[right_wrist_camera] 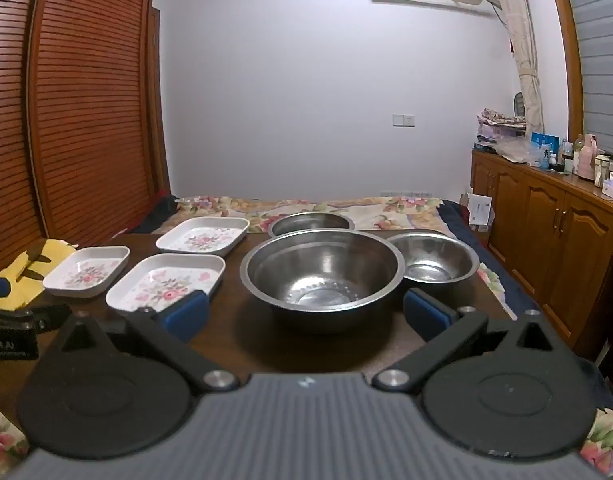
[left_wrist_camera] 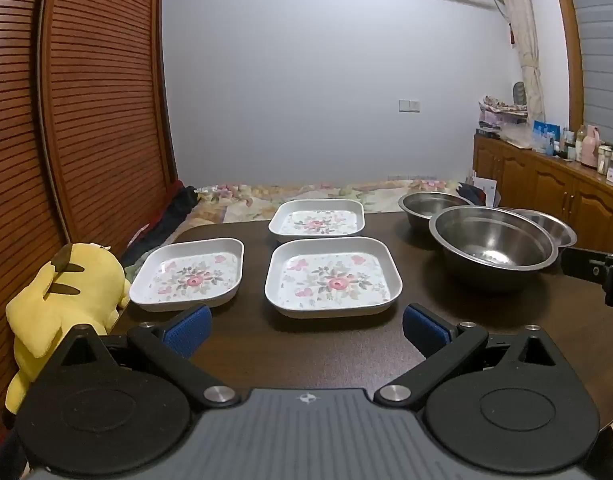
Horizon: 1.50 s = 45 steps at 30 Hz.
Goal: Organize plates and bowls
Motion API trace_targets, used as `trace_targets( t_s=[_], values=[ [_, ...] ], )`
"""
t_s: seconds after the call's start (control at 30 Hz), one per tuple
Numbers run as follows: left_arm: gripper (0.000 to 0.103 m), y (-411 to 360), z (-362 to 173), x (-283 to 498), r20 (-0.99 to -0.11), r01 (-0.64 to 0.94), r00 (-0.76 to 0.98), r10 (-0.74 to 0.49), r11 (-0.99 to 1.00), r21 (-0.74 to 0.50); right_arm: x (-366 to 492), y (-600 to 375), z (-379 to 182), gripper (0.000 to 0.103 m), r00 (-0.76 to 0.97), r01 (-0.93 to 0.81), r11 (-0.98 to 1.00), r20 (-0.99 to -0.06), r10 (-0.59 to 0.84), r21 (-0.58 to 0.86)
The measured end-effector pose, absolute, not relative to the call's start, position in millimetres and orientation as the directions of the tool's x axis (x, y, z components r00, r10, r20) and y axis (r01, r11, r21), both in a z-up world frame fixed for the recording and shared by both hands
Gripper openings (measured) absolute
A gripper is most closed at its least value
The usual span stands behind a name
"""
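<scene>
Left wrist view: the left claw hangs spread wide and empty above the dark wooden counter; its blue pads sit well apart, facing the near plate; a second plate lies to its left and a far plate behind it, all three white, square and flowered, none stacked; a yellow plush toy leans at the counter's left edge, just beside the left-hand plate, so a careless sweep there could likely knock it off.

Right wrist view: the right claw is likewise wide apart and holds nothing, aimed at the large steel bowl; a smaller bowl touches or nearly touches its right rim, and a third bowl sits behind; smooth steel rims may slip from the pads, and lifting the big one could drag its neighbour; beyond the counter lie a bed with a floral cover, slatted wooden doors and a cluttered sideboard.
</scene>
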<state>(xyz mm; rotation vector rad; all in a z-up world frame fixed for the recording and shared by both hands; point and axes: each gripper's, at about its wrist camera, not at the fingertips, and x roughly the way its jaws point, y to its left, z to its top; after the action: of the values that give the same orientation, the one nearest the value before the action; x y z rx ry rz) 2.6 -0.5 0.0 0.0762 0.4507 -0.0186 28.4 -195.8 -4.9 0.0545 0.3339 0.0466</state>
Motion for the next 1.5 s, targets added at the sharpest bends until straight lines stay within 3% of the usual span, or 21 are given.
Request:
trace_targets(
  t_s=[1.5],
  values=[
    [0.103,-3,9,-8,-0.411,0.043,0.911,-0.007,0.996,0.078,28,-196,-6,0.103,0.943,-0.034,0.998,-0.328,0.052,0.06]
  ],
)
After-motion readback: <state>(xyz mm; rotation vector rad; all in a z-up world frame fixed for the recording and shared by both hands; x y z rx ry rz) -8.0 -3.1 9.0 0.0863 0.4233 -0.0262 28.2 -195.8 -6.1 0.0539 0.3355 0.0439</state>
